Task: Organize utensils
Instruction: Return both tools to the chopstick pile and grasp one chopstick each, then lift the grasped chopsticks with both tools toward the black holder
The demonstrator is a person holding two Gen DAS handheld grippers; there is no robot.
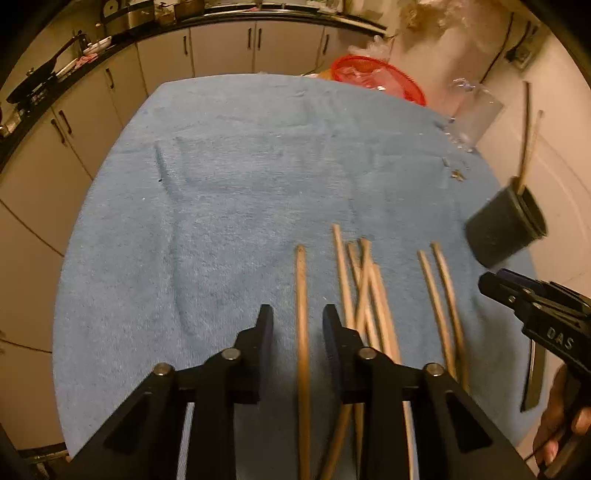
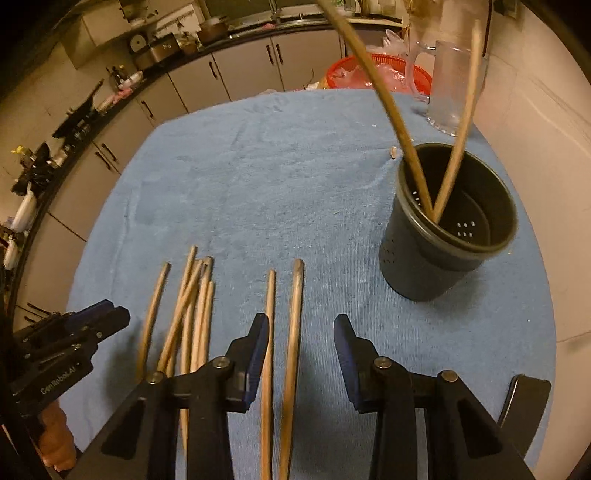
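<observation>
Several wooden chopsticks lie on a blue towel (image 1: pixel 221 206). My left gripper (image 1: pixel 297 317) is open with its jaws on either side of a single chopstick (image 1: pixel 302 314); a crossed pile of chopsticks (image 1: pixel 364 295) lies just right of it. My right gripper (image 2: pixel 301 326) is open over a pair of chopsticks (image 2: pixel 291 332). A black perforated holder (image 2: pixel 448 225) stands at the right with two chopsticks (image 2: pixel 406 147) leaning inside; it also shows in the left wrist view (image 1: pixel 504 227). The pile shows in the right wrist view (image 2: pixel 192 306).
A glass mug (image 2: pixel 454 88) and a red basket (image 2: pixel 373 72) stand at the far edge of the table. Kitchen cabinets and a counter with pots (image 1: pixel 147 14) run behind. A dark flat object (image 2: pixel 524 398) lies at the near right edge.
</observation>
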